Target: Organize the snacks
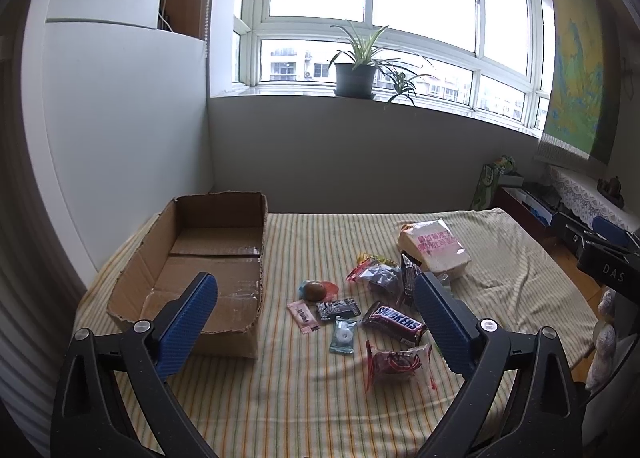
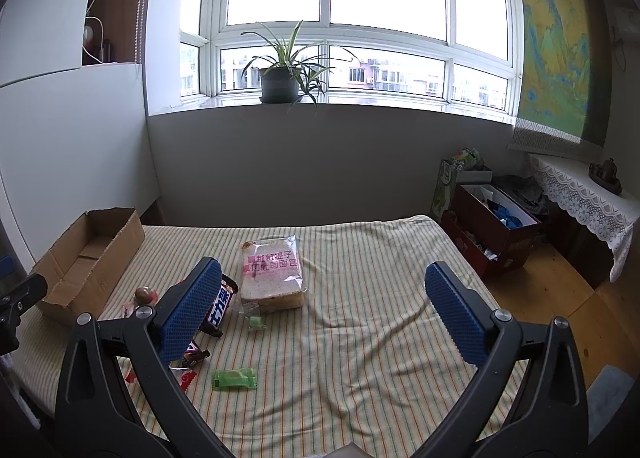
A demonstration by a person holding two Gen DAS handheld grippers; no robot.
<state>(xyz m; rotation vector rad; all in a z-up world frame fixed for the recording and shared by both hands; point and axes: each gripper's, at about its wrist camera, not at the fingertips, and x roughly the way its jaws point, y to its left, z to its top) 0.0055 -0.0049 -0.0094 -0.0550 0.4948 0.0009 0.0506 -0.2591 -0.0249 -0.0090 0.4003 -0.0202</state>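
Note:
An open cardboard box lies empty at the left of the striped cloth, also in the right wrist view. Several snacks lie in a heap to its right: a Snickers bar, a bag of sliced bread, a mint candy, a red-printed packet, a pink sachet, a green packet. My left gripper is open and empty above the heap. My right gripper is open and empty, right of the bread.
The striped cloth covers a bed-like surface against a grey wall. A potted plant stands on the windowsill. Red boxes and a lace-covered shelf stand on the floor at the right.

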